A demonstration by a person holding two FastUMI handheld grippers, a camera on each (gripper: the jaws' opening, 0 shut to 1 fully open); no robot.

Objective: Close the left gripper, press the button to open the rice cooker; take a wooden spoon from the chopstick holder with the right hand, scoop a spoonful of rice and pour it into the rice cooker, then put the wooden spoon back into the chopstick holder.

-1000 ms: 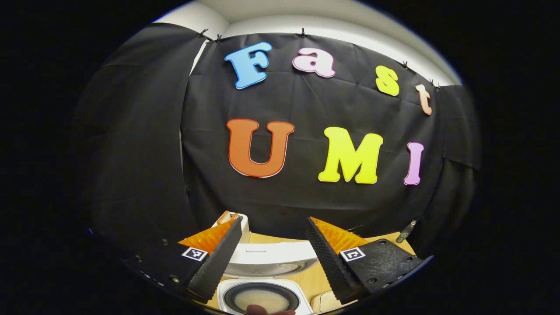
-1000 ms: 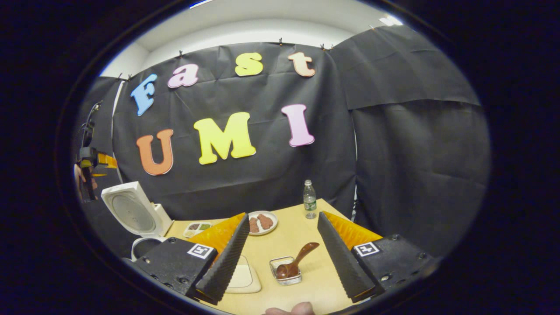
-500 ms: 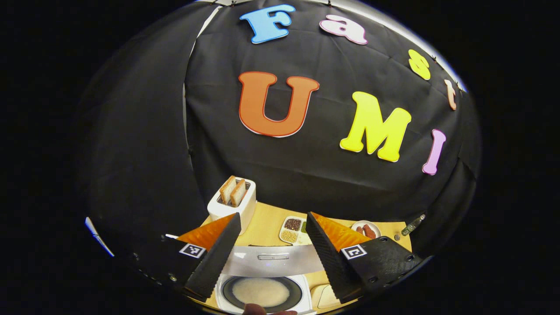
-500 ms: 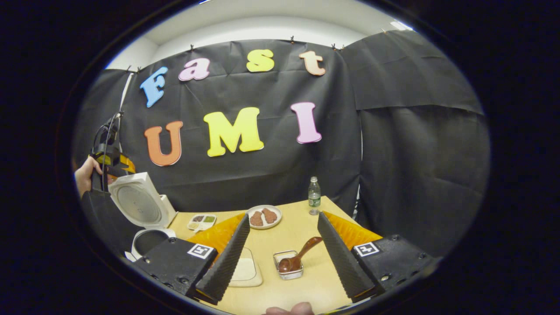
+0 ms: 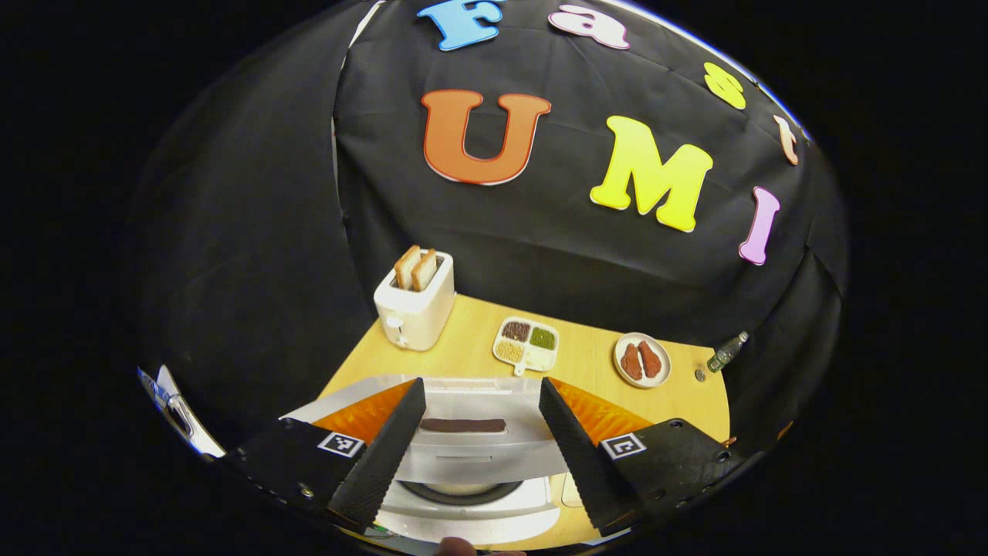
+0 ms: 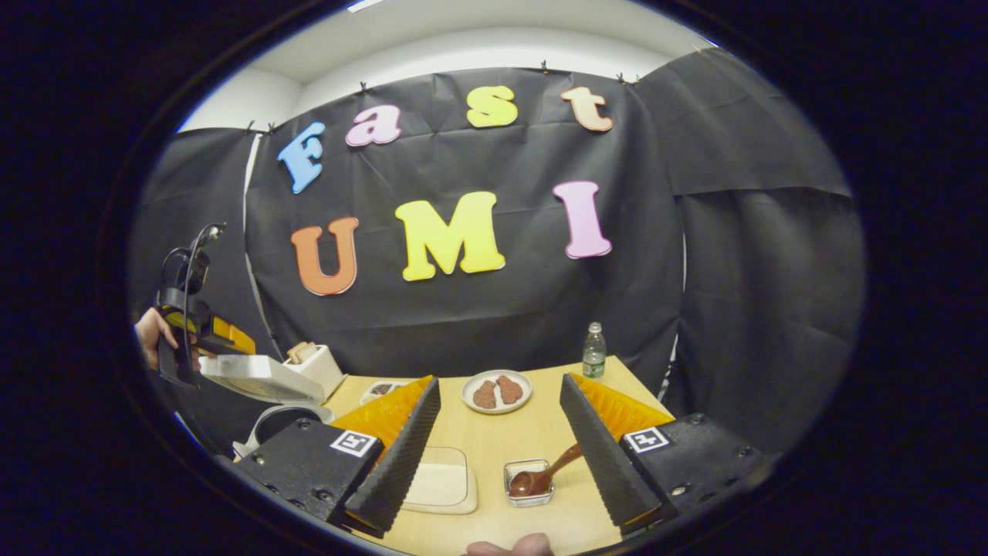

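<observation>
One relation governs what we judge comes next: the wooden spoon [image 6: 543, 475] lies straight ahead of the right tongs [image 6: 500, 455] and a little right of their midline; its bowl sits in the small chopstick holder [image 6: 529, 484] on the table [image 6: 502, 432], and its handle slants up and to the right toward the right-hand finger; these tongs stand wide, gripping nothing, and are the nearer pair. The left tongs [image 5: 480, 448], also wide and empty, hover over the rice cooker [image 5: 471, 494], whose lid [image 5: 463, 440] is tipped partway over the pot.
</observation>
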